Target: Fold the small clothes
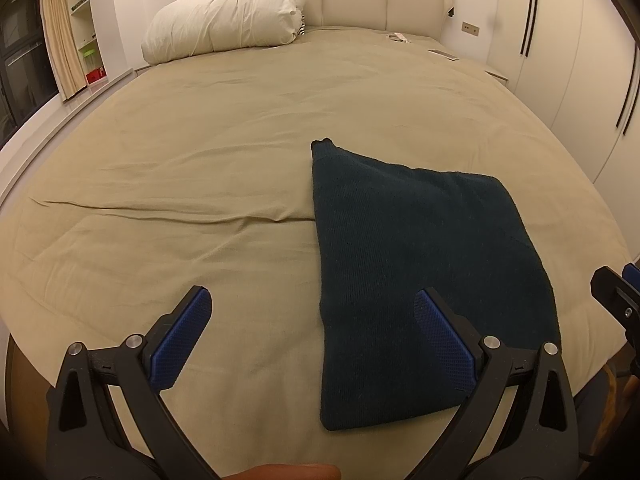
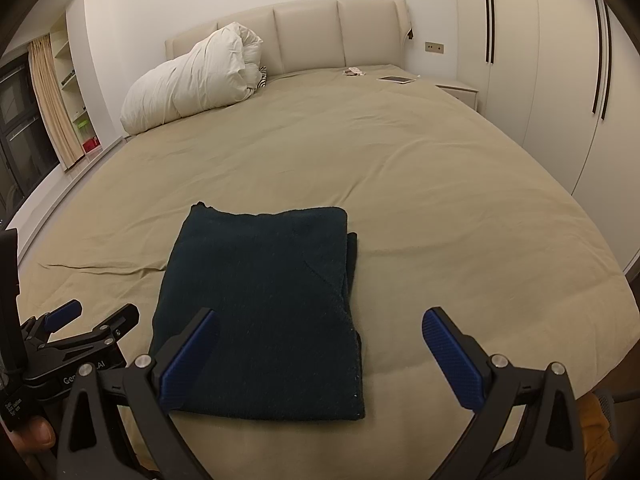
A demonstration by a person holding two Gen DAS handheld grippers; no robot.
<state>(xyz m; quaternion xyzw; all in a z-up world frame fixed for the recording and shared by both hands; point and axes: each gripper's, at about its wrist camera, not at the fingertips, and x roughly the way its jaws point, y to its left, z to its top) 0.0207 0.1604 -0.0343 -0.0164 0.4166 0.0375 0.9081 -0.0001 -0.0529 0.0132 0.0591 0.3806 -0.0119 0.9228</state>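
Observation:
A dark teal knitted garment [image 1: 424,264] lies folded into a flat rectangle on the beige bed sheet [image 1: 180,184], near the front edge. My left gripper [image 1: 312,300] hovers open above its left front part, one finger over bare sheet, the other over the cloth. In the right wrist view the same garment [image 2: 260,304] sits at centre. My right gripper [image 2: 320,320] is open above its near right corner, and holds nothing. The left gripper [image 2: 92,314] shows at the lower left there. A small corner of cloth sticks out at the garment's far left.
A rolled white duvet [image 2: 192,80] lies by the padded headboard [image 2: 320,32]. A phone or tablet [image 2: 396,79] and a small object [image 2: 354,72] rest at the bed's far right. White wardrobes [image 2: 560,80] stand on the right, shelves [image 1: 86,20] and a curtain on the left.

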